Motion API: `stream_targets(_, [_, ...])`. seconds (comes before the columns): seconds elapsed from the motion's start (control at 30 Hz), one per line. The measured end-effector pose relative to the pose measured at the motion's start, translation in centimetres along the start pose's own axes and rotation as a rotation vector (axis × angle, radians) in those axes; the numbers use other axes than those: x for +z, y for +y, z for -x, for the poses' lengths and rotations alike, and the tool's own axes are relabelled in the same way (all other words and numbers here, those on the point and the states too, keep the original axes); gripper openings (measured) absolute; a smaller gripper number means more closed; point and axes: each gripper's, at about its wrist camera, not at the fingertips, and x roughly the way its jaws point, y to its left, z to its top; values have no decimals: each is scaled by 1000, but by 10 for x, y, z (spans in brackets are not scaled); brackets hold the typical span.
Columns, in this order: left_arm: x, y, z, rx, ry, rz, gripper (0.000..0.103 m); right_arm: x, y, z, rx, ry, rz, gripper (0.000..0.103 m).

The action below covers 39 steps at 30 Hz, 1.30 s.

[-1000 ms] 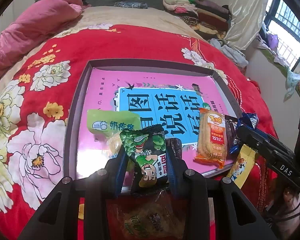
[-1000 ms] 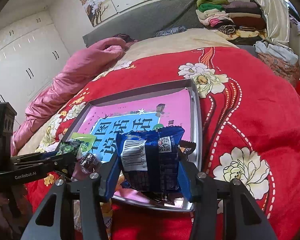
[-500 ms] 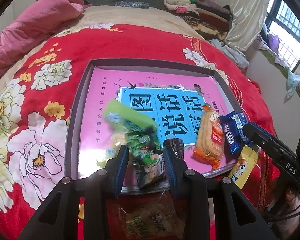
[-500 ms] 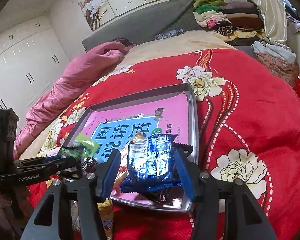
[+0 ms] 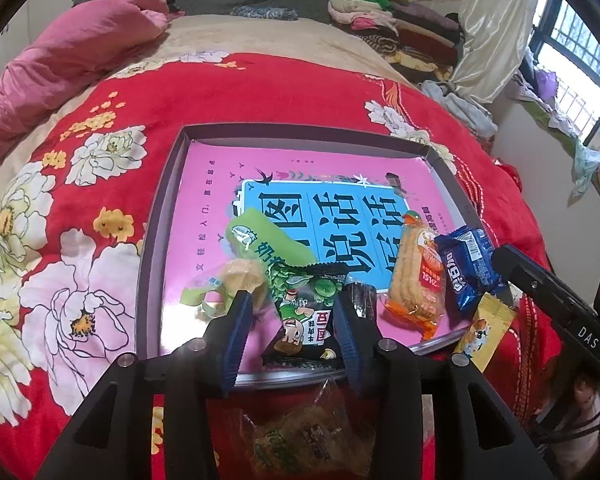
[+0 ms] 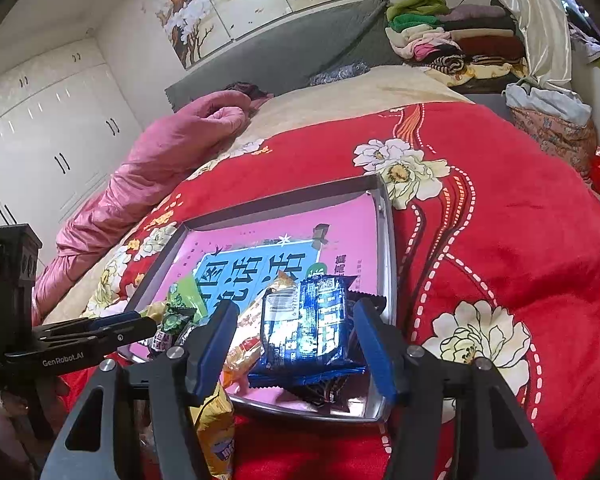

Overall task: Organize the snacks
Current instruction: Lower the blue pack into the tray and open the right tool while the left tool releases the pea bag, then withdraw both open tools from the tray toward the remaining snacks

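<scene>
Blue packet (image 6: 306,328) and green packet (image 5: 306,316) lie released at the tray's (image 5: 156,256) near edge, right gripper (image 6: 296,344) and left gripper (image 5: 294,332) both opening to leave them there.

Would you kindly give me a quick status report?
Both grippers opening. Green packet and blue packet lie loose on tray. Nothing blocking.

A bed with a red floral blanket (image 6: 500,216) fills the room. Ahead stands a grey headboard (image 6: 300,52), white wardrobes (image 6: 52,128) far left, a bright window (image 5: 572,80) right.
</scene>
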Motion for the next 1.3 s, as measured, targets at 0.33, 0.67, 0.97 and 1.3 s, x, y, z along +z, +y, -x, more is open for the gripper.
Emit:
stream_targets(0.33, [1,2,8,-1,-14,9,59,1,3,5,-15,-16,20,63])
stream_targets(0.67, [2,2,25,15,-53,-16,68,1,9,11,-34,-40,53,65])
stream_targets(0.97, [1,14,40,21,-78,9,69,0,11,21,-43,-64,57,67])
stream_targets(1.3, [-5,23,54,-8,-100,21,76,-2,13,36,-36,-83,40,68])
